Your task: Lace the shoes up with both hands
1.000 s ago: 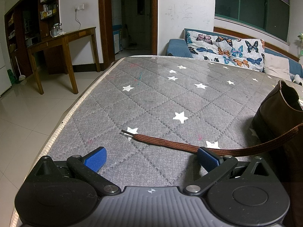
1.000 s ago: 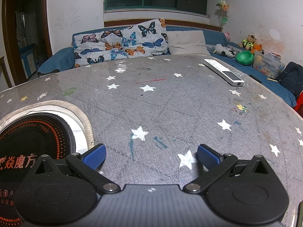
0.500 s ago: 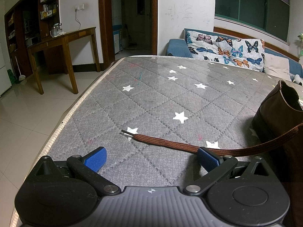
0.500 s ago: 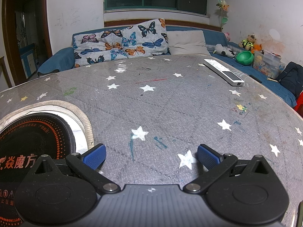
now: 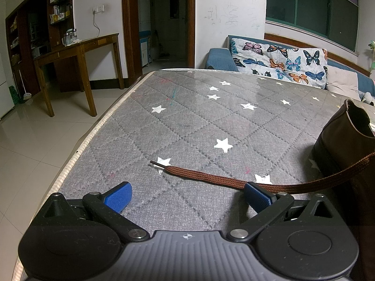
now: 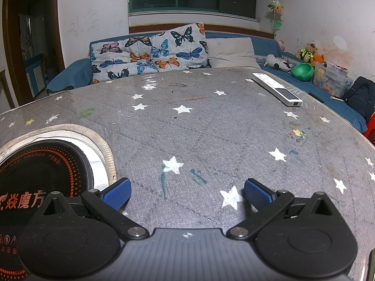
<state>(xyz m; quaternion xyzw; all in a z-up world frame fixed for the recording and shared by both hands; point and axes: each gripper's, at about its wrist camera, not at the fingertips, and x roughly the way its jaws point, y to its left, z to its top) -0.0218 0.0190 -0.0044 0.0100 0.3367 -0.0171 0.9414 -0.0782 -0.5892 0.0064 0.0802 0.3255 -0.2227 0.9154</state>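
While both claws sit low over the grey star-printed mat, neither grips anything. The left gripper is spread wide; a brown shoelace lies just ahead of it, its dark tip ahead of the gap and its length running over the tip of the right-hand blue pad to the brown shoe at the far right. The right gripper is equally wide, bare mat between its fingers, a black round cooktop to its left and a white remote far ahead-right.

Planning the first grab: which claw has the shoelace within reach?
The left claw: the brown shoelace crosses its right finger. The right claw faces only bare mattress.
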